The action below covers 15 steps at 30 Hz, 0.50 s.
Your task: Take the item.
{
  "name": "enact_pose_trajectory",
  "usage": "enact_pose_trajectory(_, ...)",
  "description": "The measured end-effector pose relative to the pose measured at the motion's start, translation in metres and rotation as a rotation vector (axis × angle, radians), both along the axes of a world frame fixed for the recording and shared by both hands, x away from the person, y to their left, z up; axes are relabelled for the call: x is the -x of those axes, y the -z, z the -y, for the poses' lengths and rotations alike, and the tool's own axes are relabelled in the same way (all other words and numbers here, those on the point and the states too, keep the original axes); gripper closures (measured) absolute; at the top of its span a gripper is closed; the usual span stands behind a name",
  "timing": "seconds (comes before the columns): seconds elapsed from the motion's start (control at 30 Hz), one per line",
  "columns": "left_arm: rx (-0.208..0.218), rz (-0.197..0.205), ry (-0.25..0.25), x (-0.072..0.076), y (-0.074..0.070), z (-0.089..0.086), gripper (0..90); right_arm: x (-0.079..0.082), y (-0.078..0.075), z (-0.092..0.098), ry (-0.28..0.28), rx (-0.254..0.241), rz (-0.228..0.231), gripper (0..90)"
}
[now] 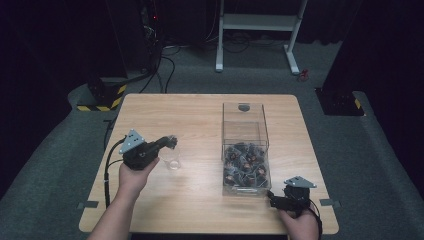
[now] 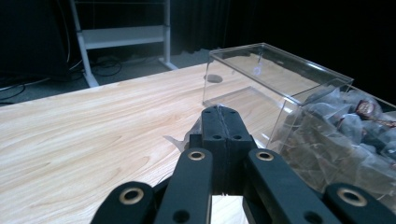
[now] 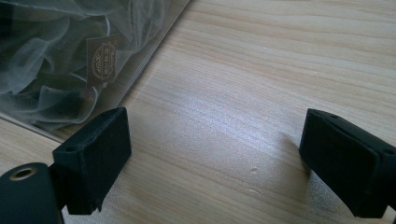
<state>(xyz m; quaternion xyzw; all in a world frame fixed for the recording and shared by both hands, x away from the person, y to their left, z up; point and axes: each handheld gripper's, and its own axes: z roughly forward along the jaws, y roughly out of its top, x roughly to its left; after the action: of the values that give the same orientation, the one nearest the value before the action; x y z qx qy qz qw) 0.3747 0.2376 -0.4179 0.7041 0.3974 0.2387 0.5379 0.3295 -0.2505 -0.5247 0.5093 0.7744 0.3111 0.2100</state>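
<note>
The left gripper [image 1: 171, 141], held level over the table [image 1: 200, 210] by an outstretched forearm, is clenched on a clear plastic cup's [image 1: 172, 161] rim, left of the tea-bag box [image 1: 245, 150]. The right gripper [image 3: 215, 163] rests released.

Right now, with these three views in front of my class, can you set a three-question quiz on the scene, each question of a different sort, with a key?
1. True or false: the jaws of the right hand-held gripper are shut.
2. Choose one: the clear box on the table holds A) metal bolts, B) mesh sachets with tags, C) nothing.
3. Fill in: the tips of the shut left hand-held gripper are next to a small clear ___.

Key
1. False: they stand wide open over bare wood.
2. B.
3. cup.
</note>
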Motion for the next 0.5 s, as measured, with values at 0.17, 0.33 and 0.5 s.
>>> enact_pose_trajectory(0.17,-0.006,-0.016,-0.014,-0.003,0.004,-0.003,90.0,0.000,0.000,0.000,0.000,0.000,0.000,8.8)
enact_pose_trajectory(0.33,-0.010,-0.024,-0.018,-0.003,0.009,-0.005,90.0,0.000,0.000,0.000,0.000,0.000,0.000,8.8)
enact_pose_trajectory(0.5,-0.021,-0.036,-0.011,0.001,0.012,-0.004,90.0,0.000,0.000,0.000,0.000,0.000,0.000,8.8)
